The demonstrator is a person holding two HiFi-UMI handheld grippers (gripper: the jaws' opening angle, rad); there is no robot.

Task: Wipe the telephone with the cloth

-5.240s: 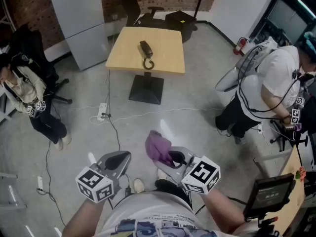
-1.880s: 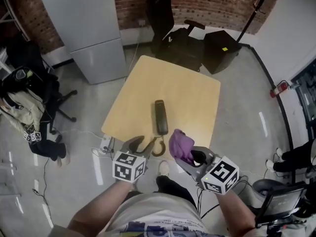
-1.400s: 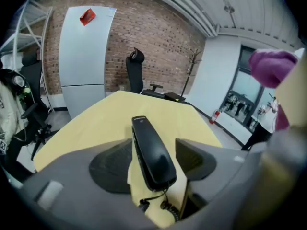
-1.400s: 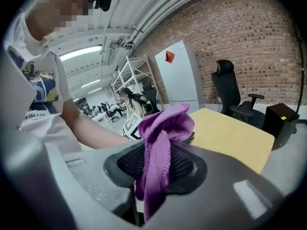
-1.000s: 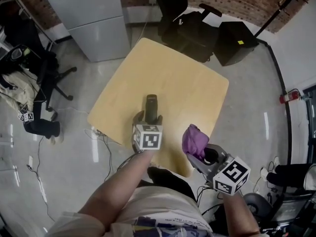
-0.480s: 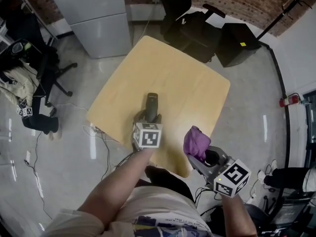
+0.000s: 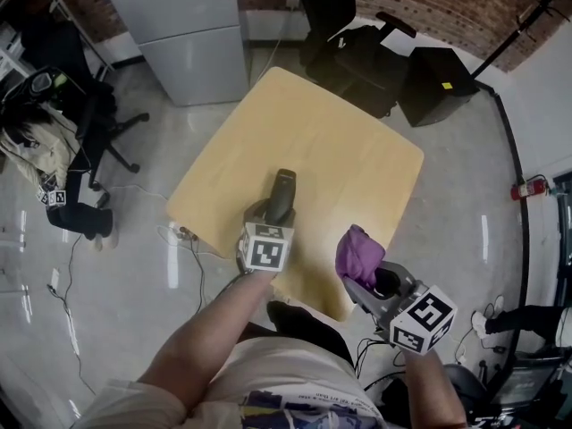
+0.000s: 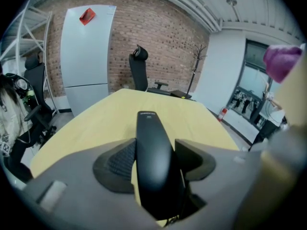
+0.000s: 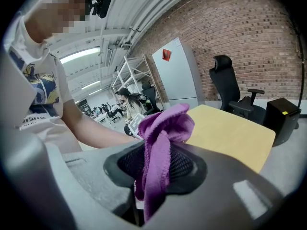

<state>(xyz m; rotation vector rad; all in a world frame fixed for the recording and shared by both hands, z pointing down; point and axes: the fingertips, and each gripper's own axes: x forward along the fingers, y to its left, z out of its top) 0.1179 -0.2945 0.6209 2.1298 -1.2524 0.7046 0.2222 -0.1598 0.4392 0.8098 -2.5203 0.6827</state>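
A black telephone handset (image 7: pixel 283 190) lies on the pale wooden table (image 7: pixel 331 141), near its front edge. My left gripper (image 7: pixel 273 211) reaches down over the handset's near end. In the left gripper view the handset (image 8: pixel 151 147) fills the gap and both pads press its sides. These jaws have just been closing with the handset between them. My right gripper (image 7: pixel 366 280) hovers to the right, at the table's near corner, shut on a bunched purple cloth (image 7: pixel 357 253). The cloth (image 9: pixel 163 128) sticks up from between the pads in the right gripper view.
A tall grey cabinet (image 7: pixel 188 25) stands behind the table, with a black office chair (image 7: pixel 357 25) and a black box (image 7: pixel 442 74) to its right. A seated person (image 7: pixel 45 150) is at the far left. Cables (image 7: pixel 188 239) run over the floor by the table's left corner.
Since the earliest frame I have walked up to the table and my left gripper has come down over the handset. In the last second it has barely shifted. The right gripper keeps the cloth.
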